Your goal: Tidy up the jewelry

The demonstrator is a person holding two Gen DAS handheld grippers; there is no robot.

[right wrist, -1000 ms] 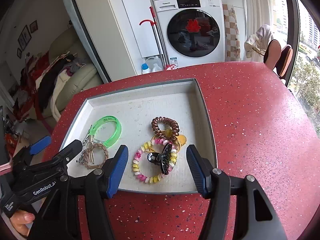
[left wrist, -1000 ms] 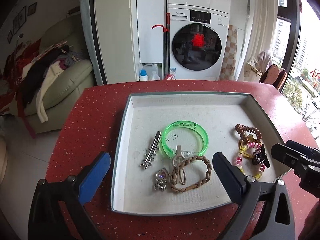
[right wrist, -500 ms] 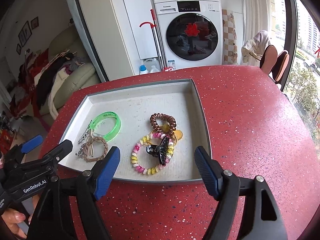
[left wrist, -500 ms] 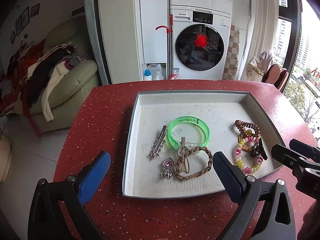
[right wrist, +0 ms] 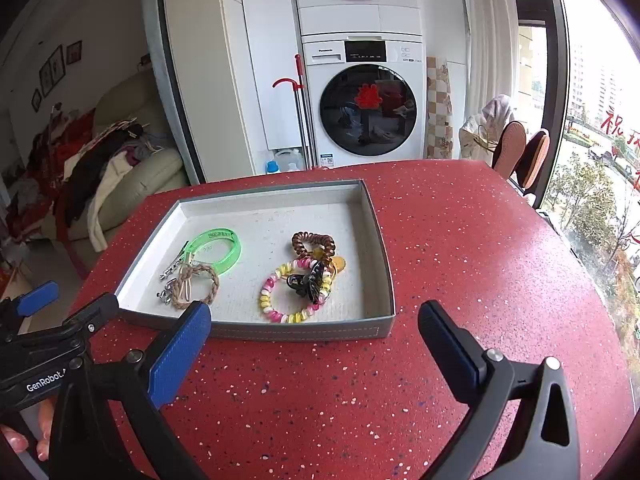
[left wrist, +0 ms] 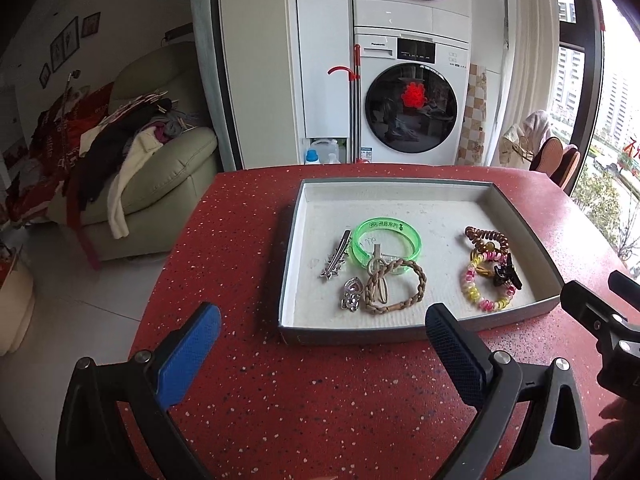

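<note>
A grey tray (left wrist: 400, 336) (right wrist: 304, 332) with a white lining sits on the red table. Its left half holds a green bangle (left wrist: 387, 242) (right wrist: 218, 248), a silver hair clip (left wrist: 336, 260), a silver charm (left wrist: 351, 298) and a braided brown bracelet (left wrist: 396, 292) (right wrist: 196, 284). Its right half holds a brown coil tie (left wrist: 486, 238) (right wrist: 313, 242), a pink-yellow coil bracelet (left wrist: 486, 284) (right wrist: 294, 292) and a black claw clip (left wrist: 506, 274) (right wrist: 310, 282). My left gripper (left wrist: 320, 336) and my right gripper (right wrist: 314, 332) are both open and empty, held in front of the tray's near wall.
The red speckled table (right wrist: 480, 264) extends to the right of the tray and in front of it. A washing machine (left wrist: 412, 108) stands behind the table. A sofa piled with clothes (left wrist: 132, 160) is at the left. Chairs (right wrist: 520, 152) stand by the window at the right.
Both grippers have pulled back and up from the tray, so it looks smaller and farther. The jewelry has not moved. Both grippers stay open.
</note>
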